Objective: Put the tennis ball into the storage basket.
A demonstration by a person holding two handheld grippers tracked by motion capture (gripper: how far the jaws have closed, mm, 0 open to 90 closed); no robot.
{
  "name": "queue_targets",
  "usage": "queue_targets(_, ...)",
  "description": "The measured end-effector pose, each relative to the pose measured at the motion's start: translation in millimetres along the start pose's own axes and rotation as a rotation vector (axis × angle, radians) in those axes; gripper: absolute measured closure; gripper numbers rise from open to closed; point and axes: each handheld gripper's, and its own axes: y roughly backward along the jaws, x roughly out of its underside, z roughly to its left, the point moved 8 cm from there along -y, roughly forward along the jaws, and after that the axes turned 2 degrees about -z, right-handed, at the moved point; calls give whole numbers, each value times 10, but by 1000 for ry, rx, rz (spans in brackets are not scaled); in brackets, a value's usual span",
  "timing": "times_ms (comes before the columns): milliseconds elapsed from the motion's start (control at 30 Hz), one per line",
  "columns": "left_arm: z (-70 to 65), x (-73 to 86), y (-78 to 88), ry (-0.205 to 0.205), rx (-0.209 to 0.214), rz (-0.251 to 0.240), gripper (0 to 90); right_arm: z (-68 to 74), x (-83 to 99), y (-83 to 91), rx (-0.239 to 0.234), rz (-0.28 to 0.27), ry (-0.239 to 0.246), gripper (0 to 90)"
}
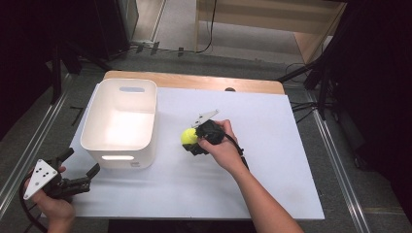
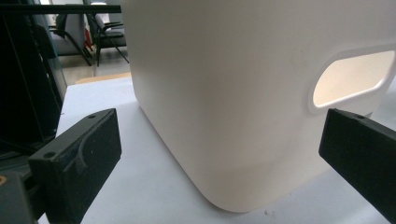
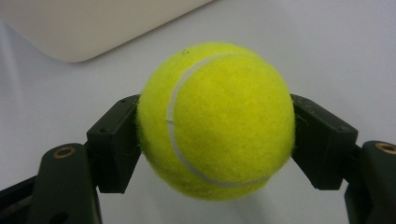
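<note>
A yellow tennis ball (image 1: 188, 136) is clamped in my right gripper (image 1: 193, 138) near the middle of the white table, just right of the white bin (image 1: 121, 122). In the right gripper view both black jaws press the sides of the tennis ball (image 3: 217, 120), and a corner of the bin (image 3: 84, 28) shows behind it. My left gripper (image 1: 81, 166) is held low at the table's front left corner, open and holding nothing. In the left gripper view its jaws stand wide apart facing the bin's near wall (image 2: 233, 102) and handle cut-out (image 2: 350, 77).
The white sheet (image 1: 272, 160) covers the table, with bare wood (image 1: 194, 80) at the far edge. Black stands and cables (image 1: 320, 82) crowd the floor at the right. Chairs (image 2: 100, 32) show far off in the left gripper view.
</note>
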Motion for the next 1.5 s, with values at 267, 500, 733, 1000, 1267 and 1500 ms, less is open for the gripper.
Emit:
queue_targets(267,0,0,0,0,2,0,0,44,-165,73,-19,-34,15,233)
queue_targets(500,-1,-1,0,0,5,-2,0,93,-291,105,-25,-50,26,233)
queue_targets(733,-1,1,0,0,3,2,0,135,-374,107,-32,-62,45,236)
queue_targets(1000,-1,1,-1,0,3,2,0,179,-475,115,-40,-75,64,238)
queue_targets(1267,-1,1,-1,0,5,2,0,230,-576,136,-52,-84,70,240)
queue_targets(1500,-1,0,-4,2,6,0,0,256,-687,172,-52,-100,81,240)
